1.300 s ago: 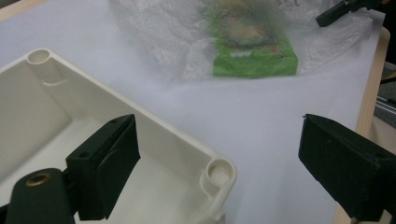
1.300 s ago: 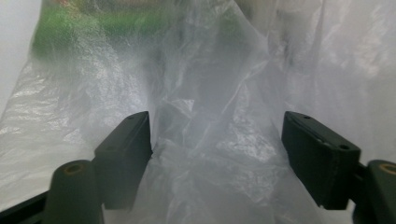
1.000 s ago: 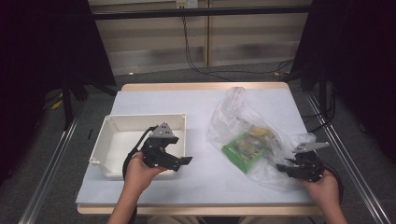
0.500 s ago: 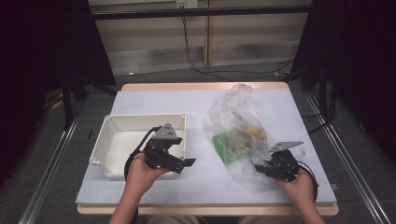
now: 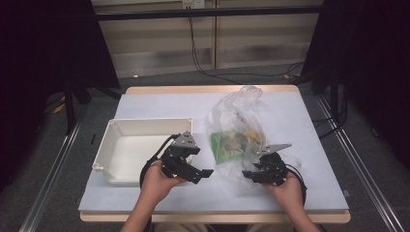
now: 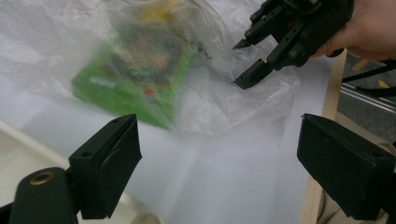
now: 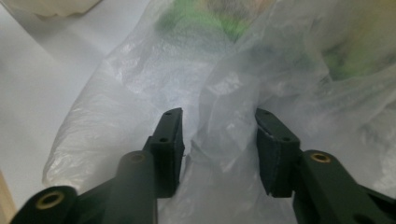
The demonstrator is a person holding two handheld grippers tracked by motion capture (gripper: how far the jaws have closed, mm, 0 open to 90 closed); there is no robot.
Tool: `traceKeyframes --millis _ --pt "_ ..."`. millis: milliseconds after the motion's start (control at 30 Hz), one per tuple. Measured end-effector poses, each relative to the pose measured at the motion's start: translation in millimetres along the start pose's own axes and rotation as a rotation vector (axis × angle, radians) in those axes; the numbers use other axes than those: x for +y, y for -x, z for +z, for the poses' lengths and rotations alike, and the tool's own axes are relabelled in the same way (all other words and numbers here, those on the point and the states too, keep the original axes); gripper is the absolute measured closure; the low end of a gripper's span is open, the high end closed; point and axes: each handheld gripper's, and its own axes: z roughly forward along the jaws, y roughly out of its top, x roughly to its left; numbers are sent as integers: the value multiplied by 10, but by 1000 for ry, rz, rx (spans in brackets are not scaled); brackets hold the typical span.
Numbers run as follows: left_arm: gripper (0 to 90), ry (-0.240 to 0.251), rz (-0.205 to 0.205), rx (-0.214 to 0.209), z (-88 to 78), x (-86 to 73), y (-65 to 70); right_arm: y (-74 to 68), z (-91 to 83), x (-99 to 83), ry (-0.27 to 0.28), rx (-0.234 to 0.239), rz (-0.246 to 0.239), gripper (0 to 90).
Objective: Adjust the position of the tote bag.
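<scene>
Plastic bag (image 5: 237,126) holds green packet (image 5: 227,143); bin (image 5: 126,151) bare.

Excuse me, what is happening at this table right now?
A person works a clear plastic bag with a gripper in each hand. The right gripper has a fold of the bag between its fingers; its jaws have just been opening and do not press on the plastic. The left gripper is open, with nothing between its fingers, pointing at the bag. A green packet lies inside the bag. A white bin stands beside it on the table.
</scene>
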Motion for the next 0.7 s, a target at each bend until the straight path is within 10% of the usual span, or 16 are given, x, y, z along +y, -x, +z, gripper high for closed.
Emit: traceKeyframes --millis 400,700 --pt "145 -15 2 -58 180 61 71 207 -531 189 96 -69 -11 409" --pt "147 -41 28 -92 338 80 121 766 -529 69 101 -194 37 336"
